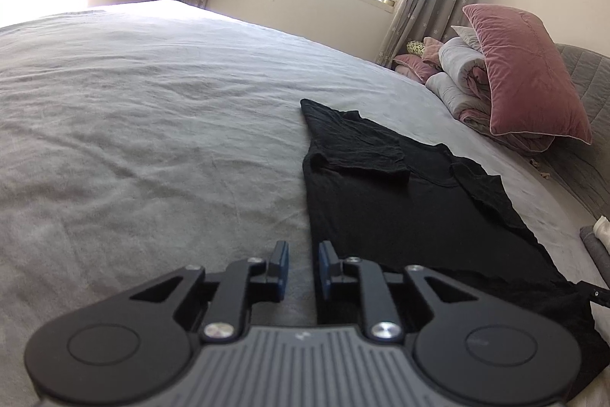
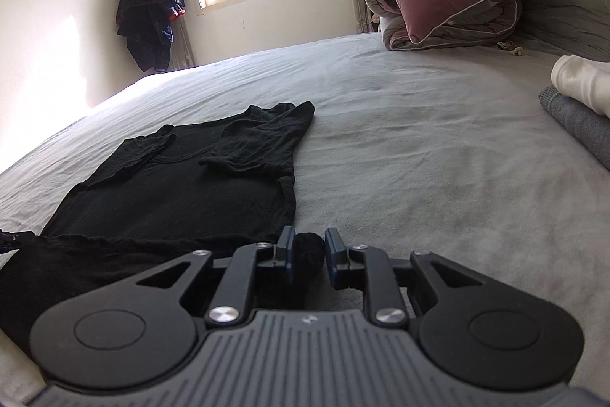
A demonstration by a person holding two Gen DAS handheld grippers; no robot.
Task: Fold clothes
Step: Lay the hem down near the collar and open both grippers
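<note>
1. Left claw point(image 1: 303, 267) sits low and points forward, roughly level. Its two fingers are parted with a narrow gap, blue pads point(image 1: 283, 264) facing each other, nothing visibly pinched between them.
2. Right claw point(image 2: 308, 256) is low too, aimed forward. Its fingers are closed in on a bunched bit of black fabric, pads point(image 2: 331, 256) pressing it from both sides.
</note>
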